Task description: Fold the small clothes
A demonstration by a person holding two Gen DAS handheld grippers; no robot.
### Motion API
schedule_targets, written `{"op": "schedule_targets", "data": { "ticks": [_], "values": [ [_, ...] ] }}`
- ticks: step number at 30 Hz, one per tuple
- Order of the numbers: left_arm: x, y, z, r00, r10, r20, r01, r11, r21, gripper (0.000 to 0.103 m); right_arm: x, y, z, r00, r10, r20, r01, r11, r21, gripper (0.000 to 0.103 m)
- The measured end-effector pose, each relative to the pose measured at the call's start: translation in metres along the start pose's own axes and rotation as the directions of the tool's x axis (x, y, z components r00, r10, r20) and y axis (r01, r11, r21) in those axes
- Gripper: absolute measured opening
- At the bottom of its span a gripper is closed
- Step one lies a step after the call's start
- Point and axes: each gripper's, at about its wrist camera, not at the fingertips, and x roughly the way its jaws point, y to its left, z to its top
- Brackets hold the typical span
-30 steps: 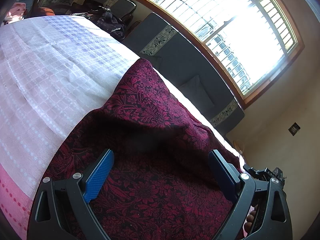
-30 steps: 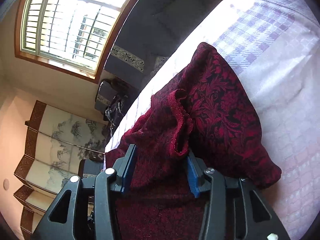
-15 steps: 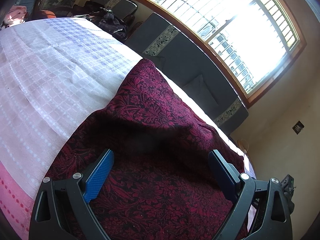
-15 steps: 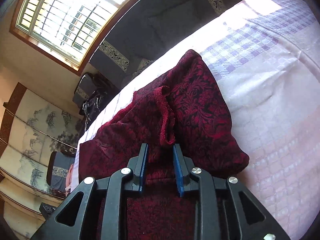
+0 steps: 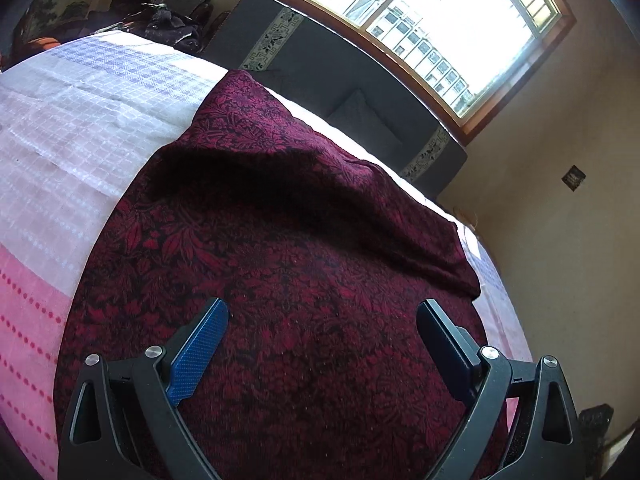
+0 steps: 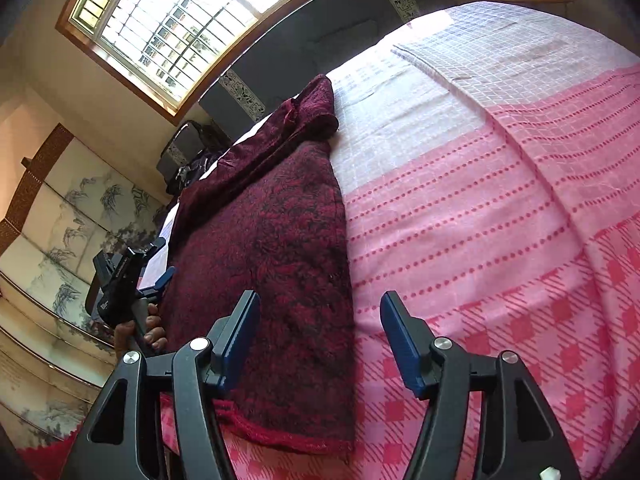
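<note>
Garment of dark red cloth with a black leaf-and-flower pattern (image 5: 304, 280), lying spread on a bed covered with a pink and white checked bedspread (image 6: 500, 200). Seen from the right wrist view (image 6: 272, 240) as a long folded strip running away toward the window, one straight edge along the pink cloth, a bunched hump at the far end, a red hemmed edge at the near end. In the left wrist view, filling the middle of the picture, with a shadowed fold across its upper part and a pointed corner reaching toward the far edge of the bed.

Left gripper (image 5: 322, 312), black-framed with blue pads, spread wide just above the garment, nothing pinched between the pads. Visible also from the right wrist view (image 6: 162, 280) at the garment's far long side, grasped by a hand (image 6: 140, 332).

Right gripper (image 6: 320, 304) opening, empty; its left blue pad over the garment's edge, its right pad over bare pink bedspread, the garment's straight edge running between the two without touching either.

Beyond the bed, a dark grey sofa with patterned bands (image 5: 360, 72) under a wide wooden-framed window (image 5: 440, 12). At the left of the right wrist view, a folding screen painted with trees (image 6: 60, 248).
</note>
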Motion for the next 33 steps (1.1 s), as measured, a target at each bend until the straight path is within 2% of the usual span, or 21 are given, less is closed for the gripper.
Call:
{"op": "schedule_targets", "data": {
  "ticks": [4,7,10,14,17,19,21,22,23,25,27,28,31,33],
  "values": [
    [-0.059,-0.008,-0.05,0.999,-0.021,-0.025,0.021,1.0,0.02,0.095,-0.015,-0.016,-0.023,1.0,0.007,-0.009,-0.007,1.0,-0.01,0.06],
    [-0.105,0.004,-0.076,0.999,-0.039,-0.016,0.038,0.998,-0.04,0.095,-0.01,-0.021,-0.033,0.999,0.046,-0.016,-0.045,0.999,0.012,0.06],
    [-0.14,0.03,-0.088,0.999,-0.038,-0.022,0.035,0.993,-0.116,0.095,-0.002,-0.02,-0.037,0.998,0.068,-0.014,-0.068,0.998,0.01,0.06],
    [-0.16,0.06,-0.092,0.996,0.003,-0.094,-0.015,0.991,-0.136,0.095,0.006,-0.012,-0.039,0.995,0.095,-0.035,-0.096,0.995,-0.01,0.06],
    [-0.161,0.073,-0.097,0.985,-0.091,-0.146,0.065,0.982,-0.176,0.095,0.014,-0.004,-0.038,0.989,0.12,-0.081,-0.124,0.992,-0.04,0.06],
    [-0.16,0.07,-0.095,0.983,-0.092,-0.156,0.07,0.988,-0.136,0.095,0.02,-0.002,-0.035,0.987,0.125,-0.097,-0.129,0.991,-0.037,0.054],
    [-0.155,0.064,-0.094,0.979,-0.097,-0.179,0.079,0.991,-0.104,0.094,0.027,-0.006,-0.031,0.979,0.156,-0.131,-0.156,0.988,0.009,0.041],
    [-0.151,0.061,-0.094,0.972,-0.124,-0.201,0.105,0.989,-0.102,0.093,0.031,-0.009,-0.03,0.973,0.175,-0.151,-0.172,0.985,0.034,0.03],
    [-0.145,0.057,-0.093,0.964,-0.148,-0.219,0.129,0.987,-0.101,0.089,0.035,-0.011,-0.03,0.969,0.185,-0.163,-0.178,0.982,0.056,0.021],
    [-0.141,0.051,-0.094,0.966,-0.134,-0.221,0.122,0.99,-0.067,0.081,0.04,-0.015,-0.031,0.961,0.213,-0.176,-0.199,0.975,0.094,0.017],
    [-0.139,0.051,-0.093,0.97,-0.1,-0.22,0.092,0.995,-0.046,0.055,0.042,-0.017,-0.032,0.958,0.221,-0.182,-0.204,0.973,0.107,0.014],
    [-0.138,0.054,-0.093,0.973,-0.092,-0.212,0.082,0.995,-0.056,0.048,0.042,-0.017,-0.032,0.957,0.223,-0.184,-0.206,0.972,0.109,0.014],
    [-0.142,0.064,-0.094,0.975,-0.122,-0.188,0.099,0.987,-0.125,0.045,0.042,-0.014,-0.032,0.96,0.207,-0.189,-0.195,0.977,0.082,0.016],
    [-0.148,0.065,-0.095,0.982,-0.084,-0.167,0.065,0.991,-0.117,0.046,0.042,-0.014,-0.031,0.954,0.23,-0.19,-0.214,0.972,0.103,0.024]
  ]
}}
